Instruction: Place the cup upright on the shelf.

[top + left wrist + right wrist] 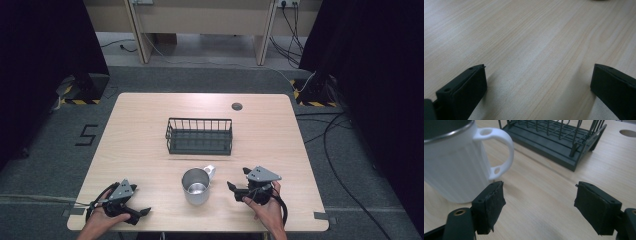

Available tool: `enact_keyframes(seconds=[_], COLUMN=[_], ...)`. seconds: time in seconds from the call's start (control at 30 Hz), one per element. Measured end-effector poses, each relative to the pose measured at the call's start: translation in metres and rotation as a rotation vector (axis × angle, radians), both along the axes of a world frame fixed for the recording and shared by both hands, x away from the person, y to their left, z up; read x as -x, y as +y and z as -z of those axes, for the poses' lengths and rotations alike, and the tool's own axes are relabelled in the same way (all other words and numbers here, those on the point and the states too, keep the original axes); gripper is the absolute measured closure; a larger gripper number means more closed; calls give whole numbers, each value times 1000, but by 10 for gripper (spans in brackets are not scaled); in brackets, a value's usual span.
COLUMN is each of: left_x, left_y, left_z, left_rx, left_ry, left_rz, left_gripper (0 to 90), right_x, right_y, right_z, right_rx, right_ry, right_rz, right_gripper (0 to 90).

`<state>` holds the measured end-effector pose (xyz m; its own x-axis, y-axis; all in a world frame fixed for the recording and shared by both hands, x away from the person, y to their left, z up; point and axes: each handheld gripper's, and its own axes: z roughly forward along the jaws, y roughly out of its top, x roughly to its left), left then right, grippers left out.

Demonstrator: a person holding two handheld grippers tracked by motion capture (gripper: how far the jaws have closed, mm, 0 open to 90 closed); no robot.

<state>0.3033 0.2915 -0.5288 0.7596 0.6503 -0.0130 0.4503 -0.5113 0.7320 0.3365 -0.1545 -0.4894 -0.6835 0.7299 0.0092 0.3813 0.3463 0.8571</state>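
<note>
High view: fixed overhead, facing forward and down on the whole counter. Left gripper view: low and close, looking along its jaws over bare wood. Right gripper view: equally low, close to the mug and wire basket, both also seen from above.

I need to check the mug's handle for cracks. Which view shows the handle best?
The right gripper view: the mug's white handle is close and sharp there, both its holes visible. The high view shows the handle small, pointing toward the rack. The left gripper view shows bare table.
</note>
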Motion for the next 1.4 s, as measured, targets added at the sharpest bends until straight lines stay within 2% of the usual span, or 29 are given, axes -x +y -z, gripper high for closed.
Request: enact_keyframes(seconds=[0.03, 0.23, 0.4, 0.57, 0.67, 0.77, 0.93, 0.97, 1.17, 1.2, 1.4], left_x=[0, 0, 0, 0, 0, 0, 0, 0, 0, 0, 0], left_y=[0, 0, 0, 0, 0, 0, 0, 0, 0, 0, 0], left_z=[0, 0, 0, 0, 0, 0, 0, 0, 0, 0, 0], left_rx=[0, 0, 0, 0, 0, 0, 0, 0, 0, 0, -1], left_ry=[0, 0, 0, 0, 0, 0, 0, 0, 0, 0, 0], left_rz=[0, 0, 0, 0, 0, 0, 0, 0, 0, 0, 0], left_gripper=[0, 0, 0, 0, 0, 0, 0, 0, 0, 0, 0], right_x=[-3, -12, -20, -30, -33, -35, -37, -38, -35, -32, -23], right_y=[3, 20, 31, 44, 50, 55, 58, 58, 58, 57, 48], right_z=[-3, -8, -7, -7, -4, -1, 0, 0, 1, 0, -1], right_rx=[-12, 1, 14, 0, 10, 39, 31, 28, 38, 43, 41], right_ry=[-5, -44, -58, -83, -82, -83, -96, -108, -126, -130, -137], right_rz=[-13, -76, -106, -163, -176, -185, -201, -204, -217, -213, -185], right_gripper=[254, 355, 414, 489, 528, 554, 619, 666, 756, 784, 822])
